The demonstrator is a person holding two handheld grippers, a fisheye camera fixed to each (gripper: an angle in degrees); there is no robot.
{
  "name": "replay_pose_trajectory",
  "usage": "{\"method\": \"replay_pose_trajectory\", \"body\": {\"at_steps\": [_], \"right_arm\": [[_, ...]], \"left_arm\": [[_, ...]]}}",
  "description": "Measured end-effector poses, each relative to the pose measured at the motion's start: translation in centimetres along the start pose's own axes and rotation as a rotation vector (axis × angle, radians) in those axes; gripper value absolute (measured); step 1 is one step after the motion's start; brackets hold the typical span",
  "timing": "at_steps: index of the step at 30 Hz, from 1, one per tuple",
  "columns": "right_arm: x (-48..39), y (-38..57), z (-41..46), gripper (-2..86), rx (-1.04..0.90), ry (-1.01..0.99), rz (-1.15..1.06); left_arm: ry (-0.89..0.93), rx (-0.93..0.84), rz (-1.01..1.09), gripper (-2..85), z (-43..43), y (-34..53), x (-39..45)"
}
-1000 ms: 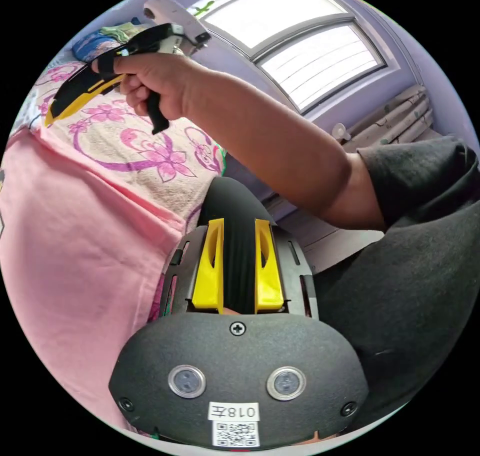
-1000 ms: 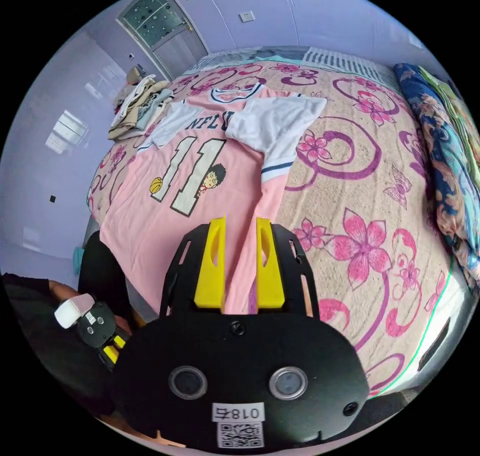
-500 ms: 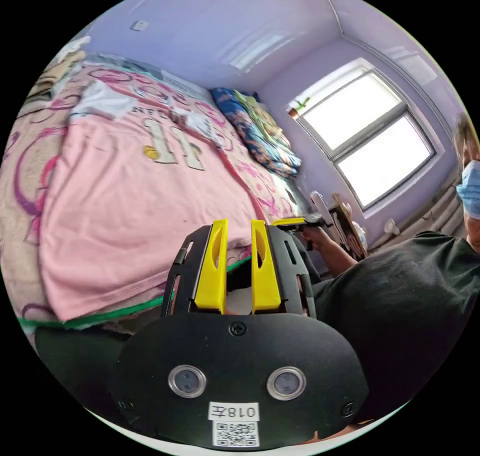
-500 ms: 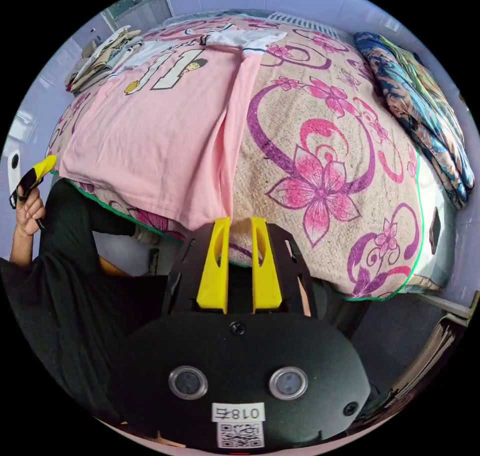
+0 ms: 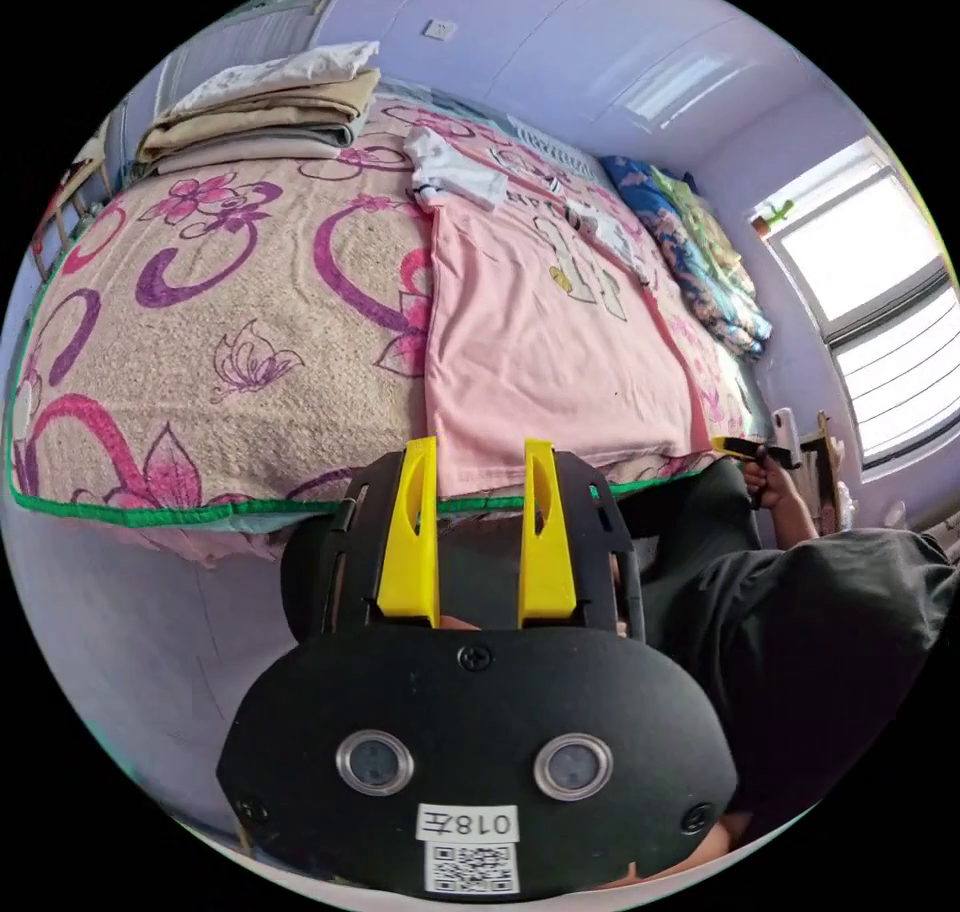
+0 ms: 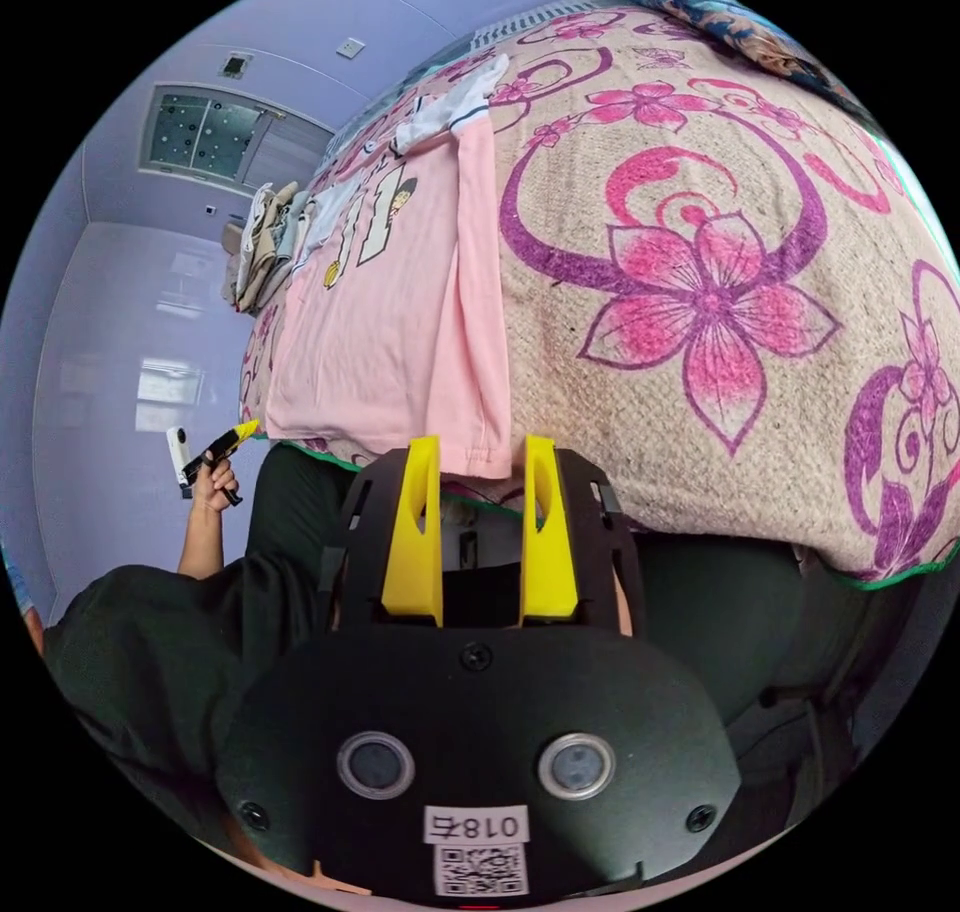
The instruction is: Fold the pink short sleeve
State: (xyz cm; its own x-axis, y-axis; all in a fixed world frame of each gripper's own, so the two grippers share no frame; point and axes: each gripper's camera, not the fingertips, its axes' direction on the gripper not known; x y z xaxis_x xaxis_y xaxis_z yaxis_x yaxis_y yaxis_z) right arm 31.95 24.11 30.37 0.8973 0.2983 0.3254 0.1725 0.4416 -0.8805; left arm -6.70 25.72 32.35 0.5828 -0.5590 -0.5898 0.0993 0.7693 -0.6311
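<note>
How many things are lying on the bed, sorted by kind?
Pink shirt: 1
Stack of folded clothes: 1
Rolled blue patterned quilt: 1
Total: 3

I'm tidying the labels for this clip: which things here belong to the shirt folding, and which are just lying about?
Belongs to the job:
pink short sleeve shirt, spread flat on the bed
left gripper, open
right gripper, open

Just lying about:
floral bedspread
stack of folded clothes
bundled blue quilt
</note>
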Motion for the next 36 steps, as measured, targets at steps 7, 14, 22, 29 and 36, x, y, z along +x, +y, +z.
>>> {"method": "replay_pose_trajectory", "body": {"at_steps": [7, 14, 22, 29, 36], "right_arm": [[1.8, 0.7, 1.8, 13.3, -0.007, 0.002, 0.009], [2.9, 1.2, 2.3, 12.5, 0.001, 0.015, 0.003], [1.7, 1.2, 4.9, 1.3, -0.041, 0.179, -0.079], [2.7, 2.0, 3.3, 0.0, 0.024, 0.118, -0.097], [6.1, 2.6, 1.8, -0.1, 0.101, -0.012, -0.042]], "left_arm": [[-0.072, -0.105, 0.016, 11.4, 3.7, -0.2, 0.5], [-0.076, -0.081, -0.032, 11.3, 4.2, -0.3, -1.7], [-0.080, -0.129, 0.042, 1.0, 5.7, -2.0, -2.1], [0.029, -0.040, 0.042, -0.7, 3.6, -2.2, -6.8], [0.142, -0.030, -0.019, -0.8, 4.4, -1.6, -12.7]]}}
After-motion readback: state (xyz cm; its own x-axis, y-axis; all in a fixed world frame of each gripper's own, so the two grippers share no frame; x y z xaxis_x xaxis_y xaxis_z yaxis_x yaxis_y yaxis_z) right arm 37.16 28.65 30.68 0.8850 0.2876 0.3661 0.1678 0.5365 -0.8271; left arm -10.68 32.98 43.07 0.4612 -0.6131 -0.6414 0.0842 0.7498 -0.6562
